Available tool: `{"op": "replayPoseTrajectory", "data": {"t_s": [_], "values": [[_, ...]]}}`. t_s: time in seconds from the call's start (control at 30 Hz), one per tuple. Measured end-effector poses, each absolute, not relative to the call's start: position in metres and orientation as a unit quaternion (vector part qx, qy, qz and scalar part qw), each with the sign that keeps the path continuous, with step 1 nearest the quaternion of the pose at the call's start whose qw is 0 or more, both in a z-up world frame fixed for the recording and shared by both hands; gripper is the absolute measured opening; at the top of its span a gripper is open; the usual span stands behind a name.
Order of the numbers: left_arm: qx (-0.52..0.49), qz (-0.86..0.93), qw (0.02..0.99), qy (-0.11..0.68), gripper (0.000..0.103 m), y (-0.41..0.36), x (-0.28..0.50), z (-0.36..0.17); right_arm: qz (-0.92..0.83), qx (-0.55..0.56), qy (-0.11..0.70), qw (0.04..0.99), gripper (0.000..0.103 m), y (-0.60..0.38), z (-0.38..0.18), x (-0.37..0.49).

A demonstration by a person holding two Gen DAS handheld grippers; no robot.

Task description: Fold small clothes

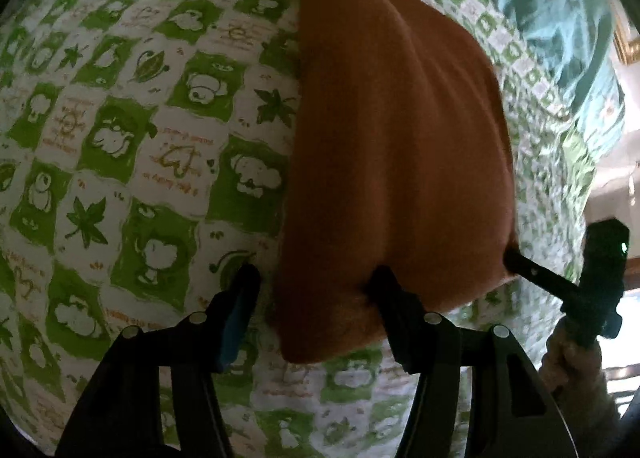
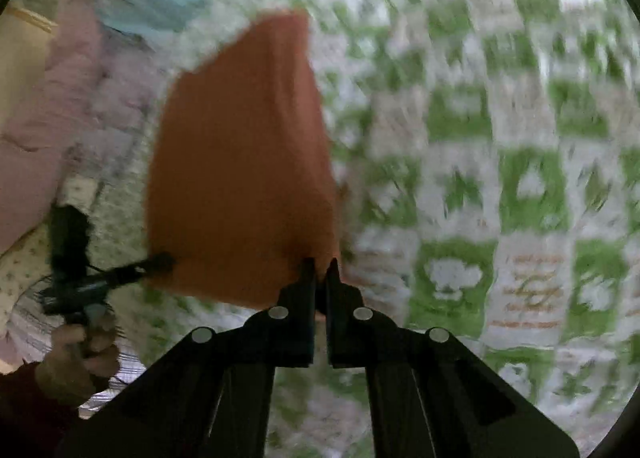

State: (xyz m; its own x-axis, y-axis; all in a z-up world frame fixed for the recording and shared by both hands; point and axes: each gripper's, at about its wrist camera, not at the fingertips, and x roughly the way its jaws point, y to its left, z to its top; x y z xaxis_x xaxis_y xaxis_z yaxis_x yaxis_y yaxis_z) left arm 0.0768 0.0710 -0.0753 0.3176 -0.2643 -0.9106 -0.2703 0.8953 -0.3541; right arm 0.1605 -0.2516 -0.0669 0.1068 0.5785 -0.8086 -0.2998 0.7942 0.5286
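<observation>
Garment (image 1: 400, 145) (orange, small) is hanging lengthwise above the green-checked bedspread (image 1: 132, 129), its near edge being pinched at one corner by the closed right gripper (image 2: 320, 264), while the left gripper (image 1: 316, 282) is gaping at the other.

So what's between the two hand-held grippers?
Only the orange cloth: its near edge runs from left hand-held gripper to right hand-held gripper, clearest in right wrist view.

The bedsheet (image 1: 160, 145) bears orange script, too small to read.
</observation>
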Motion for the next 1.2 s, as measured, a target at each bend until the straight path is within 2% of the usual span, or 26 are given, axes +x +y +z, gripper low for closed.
{"op": "replayPoseTrajectory", "data": {"t_s": [0.07, 0.17, 0.2, 0.37, 0.47, 0.63, 0.67, 0.73, 0.83, 0.9, 1.0, 1.2], "values": [[-0.227, 0.004, 0.779, 0.584, 0.059, 0.07, 0.076, -0.072, 0.285, 0.139, 0.6, 0.735, 0.005, -0.253, -0.074, 0.163], [-0.233, 0.009, 0.785, 0.575, 0.057, 0.075, 0.071, -0.059, 0.276, 0.143, 0.601, 0.737, 0.016, -0.255, -0.064, 0.166], [-0.236, 0.009, 0.788, 0.568, 0.055, 0.076, 0.069, -0.053, 0.273, 0.14, 0.597, 0.741, 0.017, -0.258, -0.058, 0.166], [-0.263, -0.044, 0.825, 0.498, 0.055, 0.084, 0.073, -0.008, 0.272, 0.161, 0.54, 0.78, 0.017, -0.271, -0.016, 0.174], [-0.261, -0.071, 0.837, 0.475, 0.055, 0.074, 0.092, 0.004, 0.303, 0.155, 0.527, 0.778, 0.017, -0.247, -0.007, 0.189], [-0.245, -0.076, 0.837, 0.484, 0.055, 0.068, 0.128, -0.013, 0.333, 0.133, 0.529, 0.769, 0.017, -0.201, -0.017, 0.206], [-0.239, -0.068, 0.831, 0.498, 0.052, 0.069, 0.134, -0.026, 0.333, 0.134, 0.535, 0.765, 0.017, -0.198, -0.022, 0.207], [-0.237, -0.044, 0.816, 0.526, 0.025, 0.075, 0.144, -0.051, 0.316, 0.118, 0.559, 0.758, 0.016, -0.19, -0.038, 0.213], [-0.29, -0.05, 0.801, 0.521, 0.017, 0.093, 0.147, -0.062, 0.301, 0.133, 0.582, 0.744, 0.013, -0.189, -0.063, 0.224], [-0.29, -0.052, 0.799, 0.524, 0.014, 0.097, 0.148, -0.064, 0.301, 0.142, 0.582, 0.742, 0.013, -0.191, -0.066, 0.228], [-0.28, -0.049, 0.802, 0.525, 0.015, 0.096, 0.143, -0.057, 0.302, 0.14, 0.578, 0.745, 0.013, -0.194, -0.057, 0.223], [-0.245, -0.049, 0.811, 0.529, 0.035, 0.082, 0.121, -0.044, 0.304, 0.145, 0.56, 0.756, 0.017, -0.211, -0.031, 0.201]]}}
